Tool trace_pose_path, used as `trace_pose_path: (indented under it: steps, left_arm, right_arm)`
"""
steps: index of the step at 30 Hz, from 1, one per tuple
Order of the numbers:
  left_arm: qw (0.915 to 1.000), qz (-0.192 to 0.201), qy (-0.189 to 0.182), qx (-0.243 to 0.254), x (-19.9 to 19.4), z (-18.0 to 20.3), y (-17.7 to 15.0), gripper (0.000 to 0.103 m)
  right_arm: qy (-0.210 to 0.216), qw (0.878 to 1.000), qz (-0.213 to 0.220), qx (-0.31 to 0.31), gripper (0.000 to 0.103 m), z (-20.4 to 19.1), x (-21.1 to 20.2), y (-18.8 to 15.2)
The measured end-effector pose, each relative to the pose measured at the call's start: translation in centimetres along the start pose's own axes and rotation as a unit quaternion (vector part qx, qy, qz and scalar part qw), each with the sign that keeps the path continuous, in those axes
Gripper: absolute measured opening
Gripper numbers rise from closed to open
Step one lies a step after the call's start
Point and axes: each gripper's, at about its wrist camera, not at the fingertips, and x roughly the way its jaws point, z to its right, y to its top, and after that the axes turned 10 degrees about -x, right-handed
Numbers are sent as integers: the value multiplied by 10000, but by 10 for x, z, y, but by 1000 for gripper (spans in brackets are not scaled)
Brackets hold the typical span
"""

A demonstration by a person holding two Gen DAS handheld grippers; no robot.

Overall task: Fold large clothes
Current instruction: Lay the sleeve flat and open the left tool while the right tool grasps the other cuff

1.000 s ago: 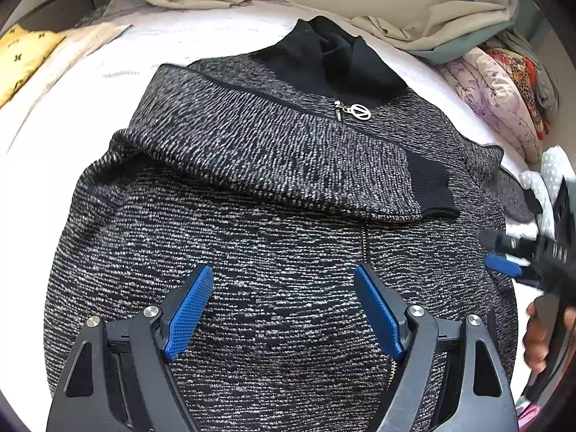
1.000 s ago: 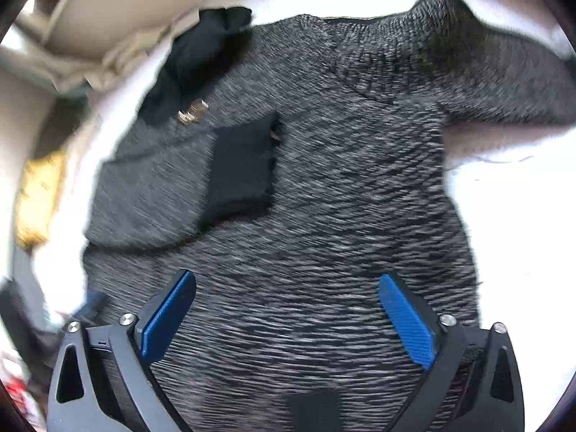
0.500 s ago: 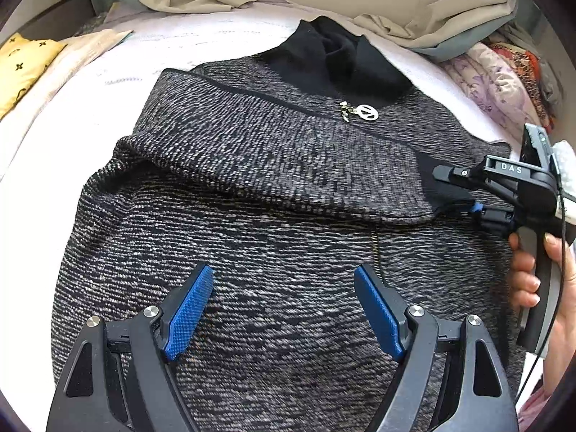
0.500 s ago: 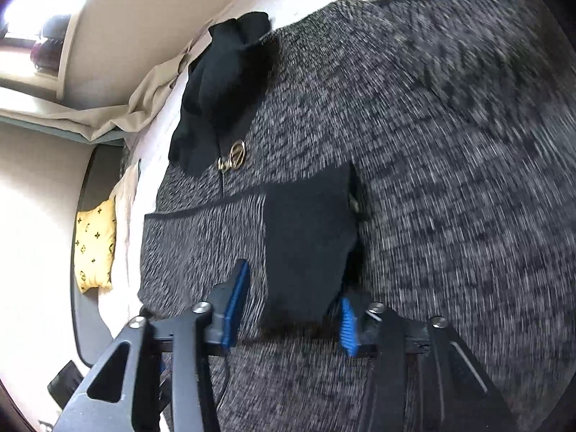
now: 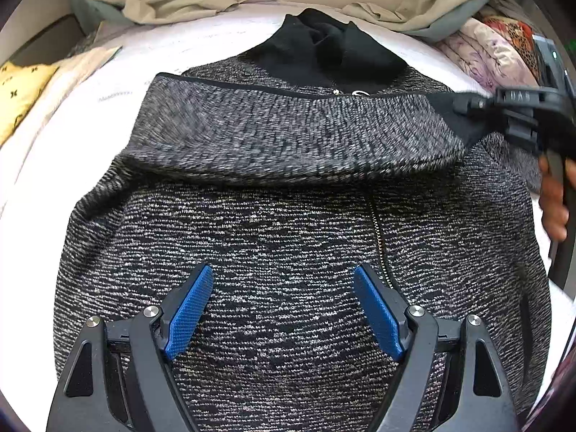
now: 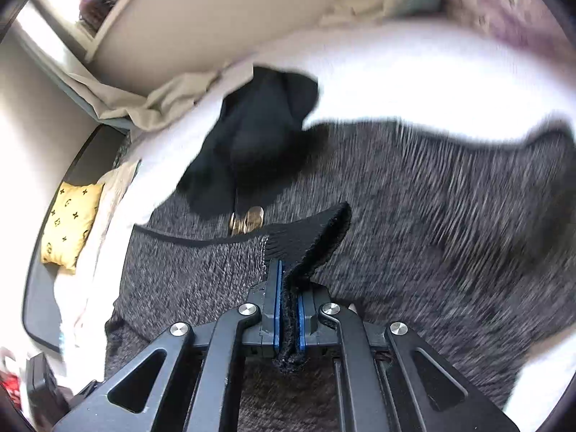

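A grey-and-black knit zip jacket [image 5: 273,237] with a black collar [image 5: 324,54] lies spread on a white bed [image 5: 108,82]. One sleeve [image 5: 288,133] is folded across the chest. My right gripper [image 6: 288,288] is shut on that sleeve's black cuff [image 6: 309,241], which stands up out of the blue pads; in the left wrist view the right gripper [image 5: 468,108] holds the cuff [image 5: 450,115] at the right, lifted off the body. My left gripper [image 5: 280,306] hovers open over the jacket's lower front, with nothing between its blue pads. A gold zip pull [image 6: 248,219] lies below the collar [image 6: 259,136].
Beige bedding [image 5: 187,3] is bunched along the headboard. A yellow patterned cushion [image 6: 70,221] lies at the bed's left edge. Floral and patterned clothes [image 5: 493,46] are piled at the right. A hand [image 5: 554,201] grips the right gripper's handle.
My right gripper moved in from the right over the folded sleeve, closed on its black cuff and lifted it. The left gripper stayed open in nearly the same place.
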Motion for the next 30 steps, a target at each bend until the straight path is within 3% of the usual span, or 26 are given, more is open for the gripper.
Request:
trace_pose_path:
  steps: [4,16,18,20,21,30]
  left_arm:
    - [10000,-9,53,30,2,-1,-1,84]
    - [9999,48,81,36,0,-1,2,84]
    - [9999,87,71,42,-5,-1,1,84]
    - [9999,127,52,60,-9,1,0,84]
    - [9999,146,42,66,-11,2,0,84]
    - [9989,410,-3,217,-31,11,-3,84]
  right_arm:
    - [-212,9995,142,-208,2,5,-2,4]
    - [-656,9968,-388,-247,5,21,25,-24]
    - [-742,9962,-402,-195,16,20,18,-24]
    - [-827,9959,-353,-116,50,20,6,-24]
    - [-866,9958,-292,-77,57,21,-2,-23]
    - [-1146,9920,373,375,71,39,-94,-21]
